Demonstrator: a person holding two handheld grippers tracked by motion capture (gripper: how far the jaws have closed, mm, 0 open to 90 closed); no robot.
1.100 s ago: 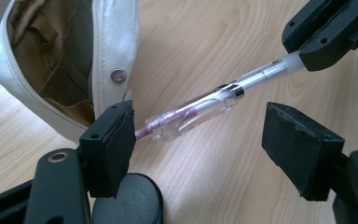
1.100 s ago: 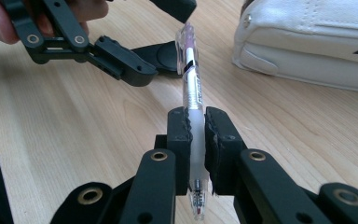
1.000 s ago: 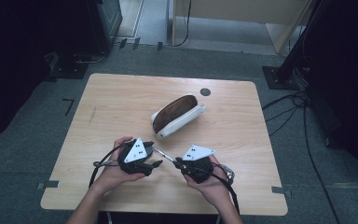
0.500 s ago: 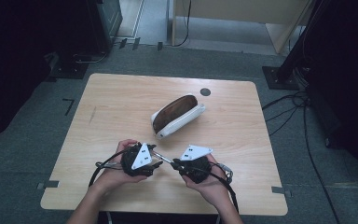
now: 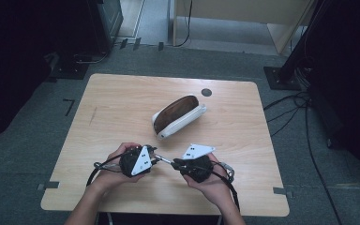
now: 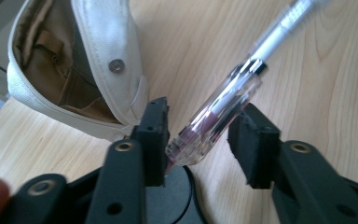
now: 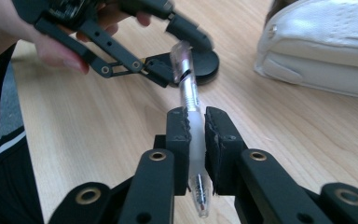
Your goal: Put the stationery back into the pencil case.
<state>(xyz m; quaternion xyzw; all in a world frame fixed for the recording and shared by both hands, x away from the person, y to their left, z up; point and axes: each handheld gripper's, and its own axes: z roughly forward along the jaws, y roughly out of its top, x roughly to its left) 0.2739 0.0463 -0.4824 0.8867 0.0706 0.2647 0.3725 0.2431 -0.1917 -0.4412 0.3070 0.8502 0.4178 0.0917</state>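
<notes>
Closing around the cap end of a clear pen (image 6: 223, 109), the left gripper (image 5: 155, 158) is narrowing its jaws from the wider spread of a second ago; in the left gripper view one pad is touching the transparent barrel tip while the other is standing just off it, so the grip is not yet made. The right gripper (image 7: 196, 126) is clamping the frosted middle of the pen, its ribbed black pads pressing on both sides, with the spring and writing tip showing below them. Both hands are staying where they were near the front edge of the desk (image 5: 122, 98), and the pen is spanning the gap between the two grippers, lifted off the wood. Judged from this, the pen is being set up for a two-handed action, probably pulling the cap or passing the pen across, and the left jaws need to finish closing first.

Materials: the pen is slim, cylindrical, glossy clear plastic with a pink-tinted end. An open pencil case (image 5: 178, 116) is lying near the middle of the desk, oval, of white stitched fabric with a brown lining, a zip edge and a small metal rivet. The desk is pale wood-grain laminate with rounded corners.
</notes>
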